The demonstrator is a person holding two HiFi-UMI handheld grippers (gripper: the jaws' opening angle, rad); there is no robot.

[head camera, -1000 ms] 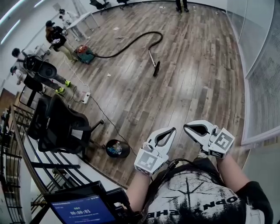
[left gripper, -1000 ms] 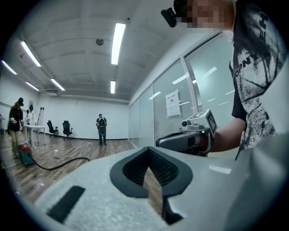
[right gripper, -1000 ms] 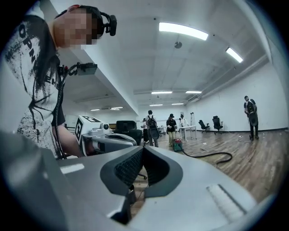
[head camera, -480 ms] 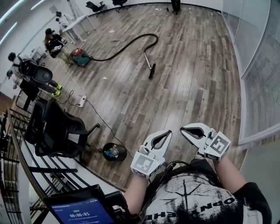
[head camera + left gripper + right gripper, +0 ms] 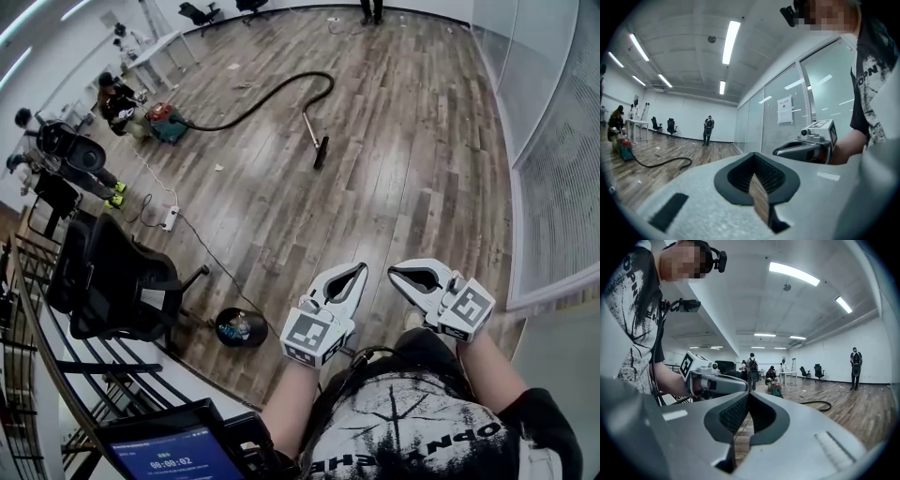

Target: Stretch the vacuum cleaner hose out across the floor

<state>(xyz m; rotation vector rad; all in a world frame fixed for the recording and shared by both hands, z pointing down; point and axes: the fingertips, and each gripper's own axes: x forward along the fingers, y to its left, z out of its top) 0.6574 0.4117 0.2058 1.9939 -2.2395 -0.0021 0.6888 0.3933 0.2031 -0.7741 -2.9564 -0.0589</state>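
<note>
A black vacuum hose (image 5: 272, 101) curves across the wood floor far ahead, from a red and green cleaner body (image 5: 167, 120) at the left to a wand and floor nozzle (image 5: 320, 151). The hose (image 5: 661, 164) also shows low at the left of the left gripper view, and the hose (image 5: 820, 405) lies at mid right in the right gripper view. My left gripper (image 5: 360, 268) and right gripper (image 5: 393, 273) are both shut and empty, held side by side close to my chest, far from the hose.
A person (image 5: 114, 97) crouches beside the cleaner body. Another person (image 5: 56, 150) stands at the left near black office chairs (image 5: 117, 272). A power strip (image 5: 171, 217) with its cable lies on the floor, and a small black bin (image 5: 241, 327) stands near me. Glass walls (image 5: 553, 141) line the right.
The hose, the cleaner and the chairs have drifted up and left in the head view. My left gripper has shifted a little; the right one has stayed put. Both stay shut.
</note>
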